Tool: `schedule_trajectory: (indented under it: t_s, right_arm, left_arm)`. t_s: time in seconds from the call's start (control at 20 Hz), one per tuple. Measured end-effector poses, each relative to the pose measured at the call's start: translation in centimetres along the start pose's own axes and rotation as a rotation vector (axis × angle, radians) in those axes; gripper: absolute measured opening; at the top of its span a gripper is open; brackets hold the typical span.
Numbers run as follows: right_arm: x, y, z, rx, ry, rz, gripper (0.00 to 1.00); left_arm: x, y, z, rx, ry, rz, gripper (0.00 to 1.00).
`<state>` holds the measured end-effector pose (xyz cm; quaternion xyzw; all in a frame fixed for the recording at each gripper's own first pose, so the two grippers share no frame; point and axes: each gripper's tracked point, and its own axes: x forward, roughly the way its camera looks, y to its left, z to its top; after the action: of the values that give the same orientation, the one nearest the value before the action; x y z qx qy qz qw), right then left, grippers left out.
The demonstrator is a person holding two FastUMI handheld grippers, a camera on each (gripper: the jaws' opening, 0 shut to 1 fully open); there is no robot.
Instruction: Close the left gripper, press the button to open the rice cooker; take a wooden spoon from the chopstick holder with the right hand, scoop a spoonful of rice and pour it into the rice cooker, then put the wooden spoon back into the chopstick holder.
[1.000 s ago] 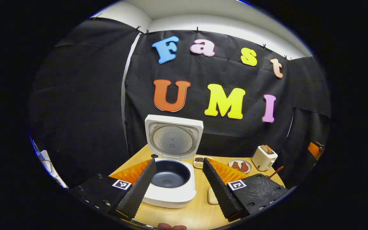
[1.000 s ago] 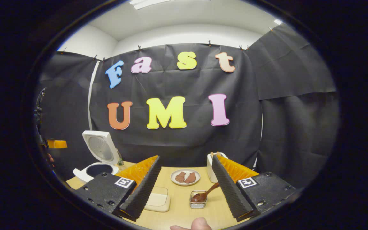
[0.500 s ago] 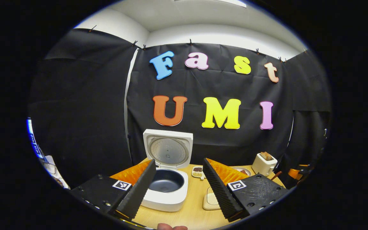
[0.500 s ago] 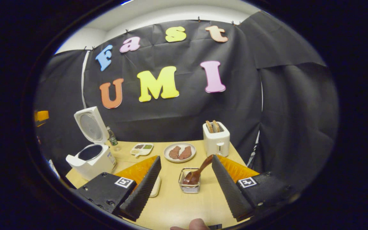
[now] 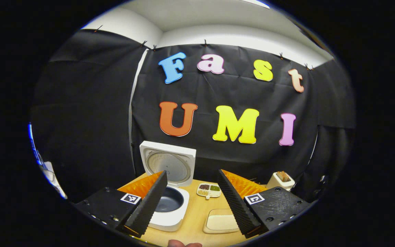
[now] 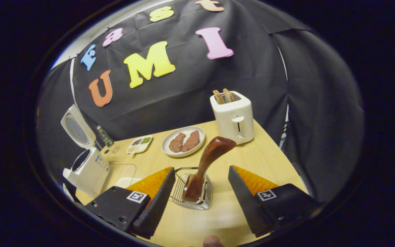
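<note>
In the right gripper view, the right gripper point(image 6: 197, 202) sits at the bottom centre with its jaws wide and nothing between the fingers but air. The chopstick holder point(image 6: 192, 192), a wire basket, stands on the table point(image 6: 266, 154) in the gap between the fingers, touching neither. The wooden spoon point(image 6: 206, 164) stands in it, bowl down, its handle leaning toward the upper right of the frame and rising clear above the basket's rim. There is open room on either side of the handle.

Behind the basket, near the centre, lies a plate point(image 6: 183, 141) with two brown pieces, and the toaster point(image 6: 232, 116) stands just right of it, close to the table's far right edge. A small divided dish point(image 6: 139, 144) lies left of the plate. At the left edge of the frame the rice cooker point(image 6: 87, 168) stands near the table's left side with its lid up.

In the left gripper view, the left gripper point(image 5: 192, 202) is at the bottom centre, jaws wide and empty. The rice cooker point(image 5: 168, 202) shows lower left of centre, partly behind one finger, its lid point(image 5: 167, 164) upright and its dark inner pot exposed. A pale shallow tray point(image 5: 219, 222) lies on the table near the bottom, between the fingers, and the divided dish point(image 5: 208, 190) lies just beyond it.
</note>
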<state>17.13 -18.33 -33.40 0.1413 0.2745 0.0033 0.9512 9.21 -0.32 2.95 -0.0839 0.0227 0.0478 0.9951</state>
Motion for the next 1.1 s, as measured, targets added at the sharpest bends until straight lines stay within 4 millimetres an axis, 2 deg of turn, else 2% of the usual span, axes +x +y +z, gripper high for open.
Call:
schedule_trajectory:
  t_s: [0.05, 0.1, 0.15, 0.25, 0.3, 0.35, 0.4, 0.45, 0.55, 0.6, 0.7, 0.8, 0.9, 1.1]
  right_arm:
    - [0.9, 0.1, -0.1, 0.009, 0.008, 0.007, 1.0]
    - [1.7, 0.4, -0.1, 0.021, 0.013, 0.023, 0.92]
    - [2.2, 0.7, -0.1, 0.037, 0.018, 0.039, 0.99]
    - [3.2, 1.3, -0.2, 0.053, 0.03, 0.056, 0.82]
    - [3.4, 1.6, -0.3, 0.048, 0.036, 0.066, 0.78]
    - [3.4, 2.1, -0.2, 0.044, 0.034, 0.076, 0.8]
    - [3.3, 2.5, 0.0, 0.037, 0.033, 0.077, 0.77]
    - [3.3, 2.8, 0.3, 0.037, 0.03, 0.08, 0.59]
    - [3.3, 2.8, 0.9, 0.051, 0.028, 0.073, 0.51]
    - [2.9, 2.8, 1.2, 0.059, 0.02, 0.066, 0.35]
    - [2.5, 2.7, 1.9, 0.073, 0.012, 0.041, 0.25]
    - [1.7, 3.0, 3.0, 0.082, -0.007, 0.044, 0.21]
    - [0.8, 3.1, 4.6, 0.07, -0.044, 0.022, 0.17]
    - [-2.3, 5.1, 8.1, 0.018, -0.111, 0.007, 0.15]
  left_arm:
    - [0.5, 0.7, 1.1, -0.04, -0.014, 0.018, 0.95]
    - [0.7, 1.2, 2.1, -0.065, -0.031, 0.036, 0.95]
    - [1.1, 2.1, 2.7, -0.069, -0.043, 0.058, 0.95]
    - [1.4, 3.6, 2.4, -0.02, -0.039, 0.099, 0.94]
    - [1.2, 4.1, 1.8, -0.002, -0.024, 0.11, 0.94]
    - [1.0, 4.4, 2.0, 0.013, -0.02, 0.118, 0.94]
    - [0.8, 4.7, 2.0, 0.025, -0.016, 0.124, 0.94]
    - [0.7, 5.0, 1.9, 0.033, -0.012, 0.127, 0.95]
    - [0.5, 5.4, 2.1, 0.03, -0.014, 0.125, 0.95]
    - [0.4, 5.6, 2.3, 0.031, -0.014, 0.125, 0.95]
    - [0.2, 6.3, 2.2, 0.043, -0.011, 0.127, 0.94]
    - [-0.2, 6.9, 2.2, 0.064, -0.007, 0.128, 0.94]
    - [-0.3, 6.3, 1.5, 0.09, 0.002, 0.09, 0.94]
    - [-0.2, 6.5, 1.2, 0.116, 0.002, 0.046, 0.95]
